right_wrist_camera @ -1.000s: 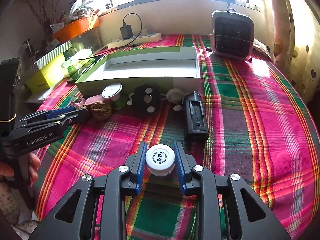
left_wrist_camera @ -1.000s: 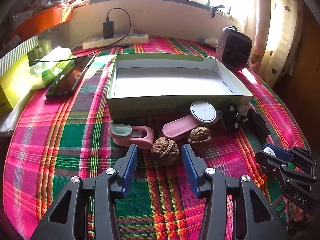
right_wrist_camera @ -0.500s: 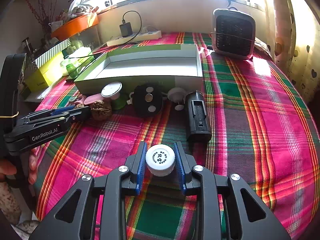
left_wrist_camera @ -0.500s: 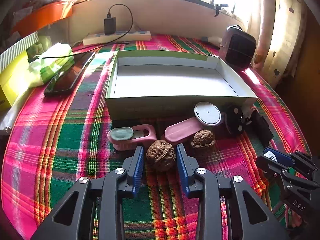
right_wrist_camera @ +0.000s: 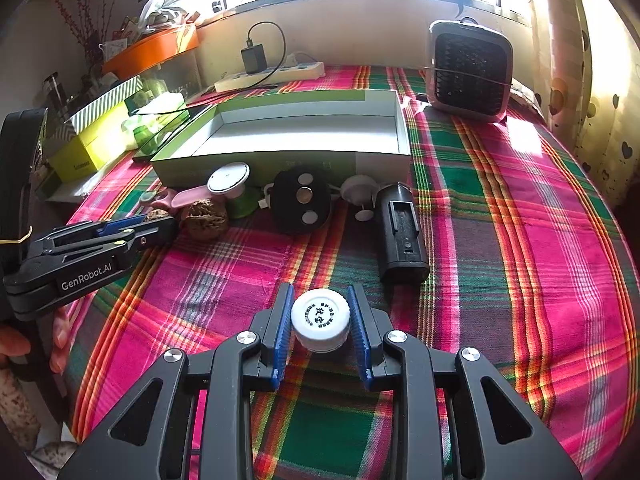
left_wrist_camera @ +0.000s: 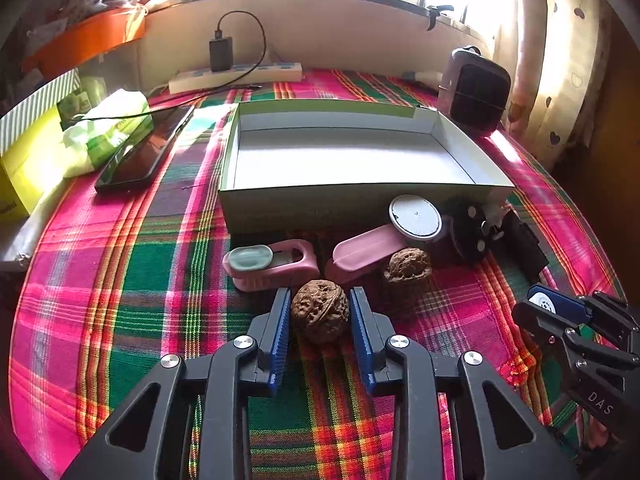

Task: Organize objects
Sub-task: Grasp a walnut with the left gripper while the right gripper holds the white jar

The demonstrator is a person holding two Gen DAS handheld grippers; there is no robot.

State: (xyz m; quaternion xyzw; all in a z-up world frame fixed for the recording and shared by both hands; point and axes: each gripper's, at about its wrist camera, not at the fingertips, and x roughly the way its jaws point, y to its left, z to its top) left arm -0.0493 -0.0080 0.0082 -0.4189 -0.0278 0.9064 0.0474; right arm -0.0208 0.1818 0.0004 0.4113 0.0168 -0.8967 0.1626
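Note:
A brown walnut [left_wrist_camera: 320, 316] lies on the plaid tablecloth between the blue pads of my left gripper [left_wrist_camera: 320, 300], whose jaws are closing and touch both its sides. A second walnut [left_wrist_camera: 406, 266] sits just beyond to the right. My right gripper [right_wrist_camera: 320, 312] is shut on a small white-capped bottle [right_wrist_camera: 320, 318] held just above the cloth. The open green-and-white box [left_wrist_camera: 360, 200] stands behind the row of small objects. In the right wrist view my left gripper [right_wrist_camera: 156, 228] reaches in from the left, beside the second walnut [right_wrist_camera: 204, 216].
Before the box lie two pink pieces [left_wrist_camera: 276, 264], a white round lid [left_wrist_camera: 415, 216], a black disc [right_wrist_camera: 302, 200] and a black cylinder [right_wrist_camera: 400, 236]. A phone [left_wrist_camera: 144, 152], power strip [left_wrist_camera: 236, 76] and small heater [right_wrist_camera: 468, 70] stand behind.
My left gripper's jaws have closed from wide open onto the walnut between them. The right gripper still holds the white-capped bottle in the same place.

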